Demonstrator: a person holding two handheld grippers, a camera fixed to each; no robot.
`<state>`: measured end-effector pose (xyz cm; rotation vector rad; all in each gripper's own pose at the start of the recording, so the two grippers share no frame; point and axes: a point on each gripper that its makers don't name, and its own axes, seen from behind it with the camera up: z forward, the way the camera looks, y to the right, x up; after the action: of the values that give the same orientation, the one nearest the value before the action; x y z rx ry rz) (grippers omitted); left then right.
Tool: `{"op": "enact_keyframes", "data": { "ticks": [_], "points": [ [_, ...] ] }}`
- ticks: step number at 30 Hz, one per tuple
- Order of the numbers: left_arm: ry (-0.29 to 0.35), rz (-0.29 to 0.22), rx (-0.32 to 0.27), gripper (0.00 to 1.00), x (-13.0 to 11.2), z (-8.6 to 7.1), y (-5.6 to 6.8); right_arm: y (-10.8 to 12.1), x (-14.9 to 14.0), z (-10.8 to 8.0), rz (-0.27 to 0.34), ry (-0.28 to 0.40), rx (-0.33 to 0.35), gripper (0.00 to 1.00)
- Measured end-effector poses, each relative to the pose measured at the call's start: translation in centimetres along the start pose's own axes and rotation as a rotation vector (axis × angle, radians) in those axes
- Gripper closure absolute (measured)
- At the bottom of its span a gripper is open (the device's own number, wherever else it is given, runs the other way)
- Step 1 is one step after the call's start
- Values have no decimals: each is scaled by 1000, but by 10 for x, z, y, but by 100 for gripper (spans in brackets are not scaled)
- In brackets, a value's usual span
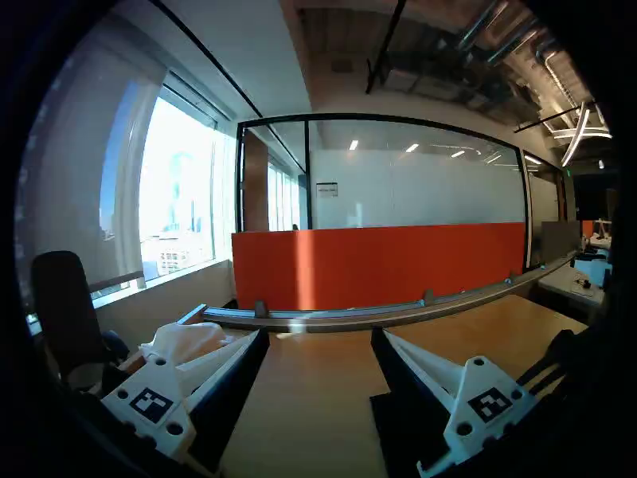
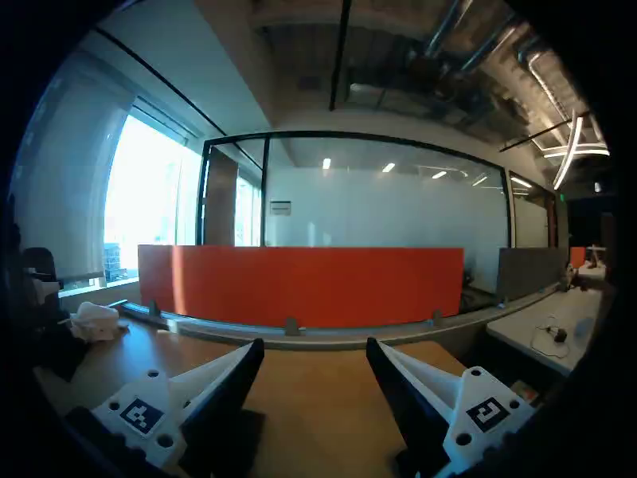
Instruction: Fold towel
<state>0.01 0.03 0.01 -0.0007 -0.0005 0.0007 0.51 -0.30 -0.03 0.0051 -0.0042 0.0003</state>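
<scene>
While both grippers hang over the wooden desk (image 1: 318, 414), entries read as follows. Left gripper (image 1: 318, 331): jaws spread, nothing between them. Right gripper (image 2: 314, 342): jaws spread, likewise empty. Towel (image 1: 187, 338): white, crumpled, at the desk's left edge, beyond the left gripper's left finger. Orange partition (image 1: 382, 267): along the desk's far edge.

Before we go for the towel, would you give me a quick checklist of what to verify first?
1. Left tongs open: ok.
2. Right tongs open: ok.
3. Both empty: ok.
4. Towel in sight on the table: ok, off to the left in both views.
5. Towel lying flat: not ok, it is crumpled.
6. Towel corners findable: cannot tell.
</scene>
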Motion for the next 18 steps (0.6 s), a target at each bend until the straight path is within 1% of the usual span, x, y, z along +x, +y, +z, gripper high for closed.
{"op": "enact_keyframes", "data": {
  "ticks": [3,7,12,18],
  "points": [
    [-8,11,-12,5,1,2,5,-3,1,1,-8,-11,15,1],
    [-32,32,-51,5,1,5,13,-12,-1,3,-33,-42,61,1],
    [-67,57,-111,5,-2,6,24,-30,-1,4,-72,-91,147,1],
    [-130,75,-212,5,-13,5,43,-59,-15,0,-139,-171,279,1]
  ]
}}
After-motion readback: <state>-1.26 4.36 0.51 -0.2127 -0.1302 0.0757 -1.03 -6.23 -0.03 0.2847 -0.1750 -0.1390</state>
